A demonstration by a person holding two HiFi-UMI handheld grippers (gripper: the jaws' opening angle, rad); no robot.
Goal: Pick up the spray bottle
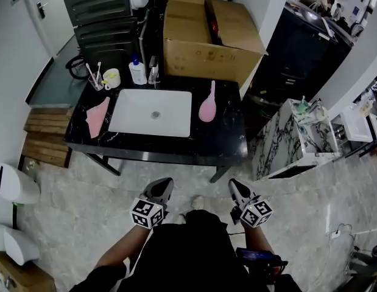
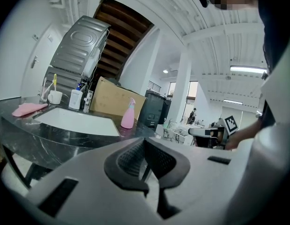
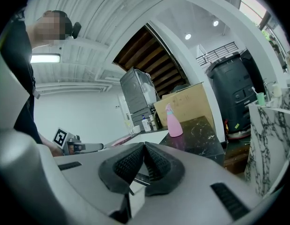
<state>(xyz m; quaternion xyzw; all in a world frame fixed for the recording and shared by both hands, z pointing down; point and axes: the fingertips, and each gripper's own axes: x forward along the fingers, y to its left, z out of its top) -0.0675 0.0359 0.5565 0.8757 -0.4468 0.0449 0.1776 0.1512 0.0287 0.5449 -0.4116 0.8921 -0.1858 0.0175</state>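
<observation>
We see our left gripper [image 2: 145, 146] with its two jaws pressed together and nothing between them. Past it, a pink spray bottle [image 2: 128, 114] stands upright on the black counter [image 2: 23, 135], just beside the white sink [image 2: 77, 121] and near a brown box [image 2: 112, 100]. At the far left are a pink cloth [image 2: 27, 109] and a white cup [image 2: 55, 97], and our right gripper [image 2: 194, 131] shows off to the right.

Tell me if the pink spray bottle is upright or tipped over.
Upright: the pink spray bottle stands on its base on the black counter beside the sink, trigger head on top.
</observation>
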